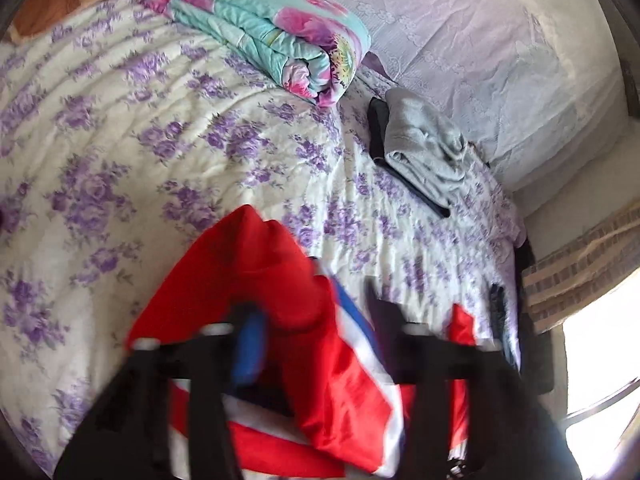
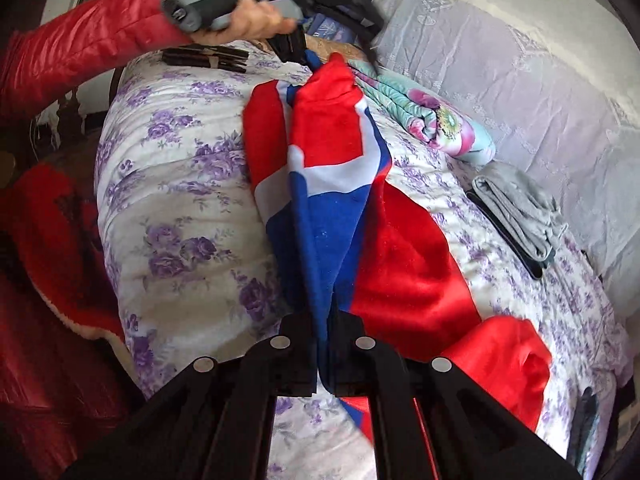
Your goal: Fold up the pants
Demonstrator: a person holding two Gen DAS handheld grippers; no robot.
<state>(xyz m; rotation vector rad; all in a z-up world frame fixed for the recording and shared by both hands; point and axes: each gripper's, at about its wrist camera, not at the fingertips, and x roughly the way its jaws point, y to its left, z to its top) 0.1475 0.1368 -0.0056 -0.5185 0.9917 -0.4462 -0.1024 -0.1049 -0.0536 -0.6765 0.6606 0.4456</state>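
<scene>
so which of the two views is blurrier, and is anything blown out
Left wrist view: the left gripper and the red, white and blue pants are motion-smeared, and the window at lower right is blown out white. Right wrist view: sharper, evenly lit; the right gripper is crisp, and only the hand up top is smeared.

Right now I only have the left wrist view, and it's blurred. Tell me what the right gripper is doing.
Observer: The right gripper is shut on a blue fold of the pants.
Operator: Report my left gripper.
Observer: The left gripper pinches the pants' far end, held above the bedspread.
Operator: Check for anything trailing.
Observer: A red leg end rests on the bedspread, right of the right gripper.
</scene>
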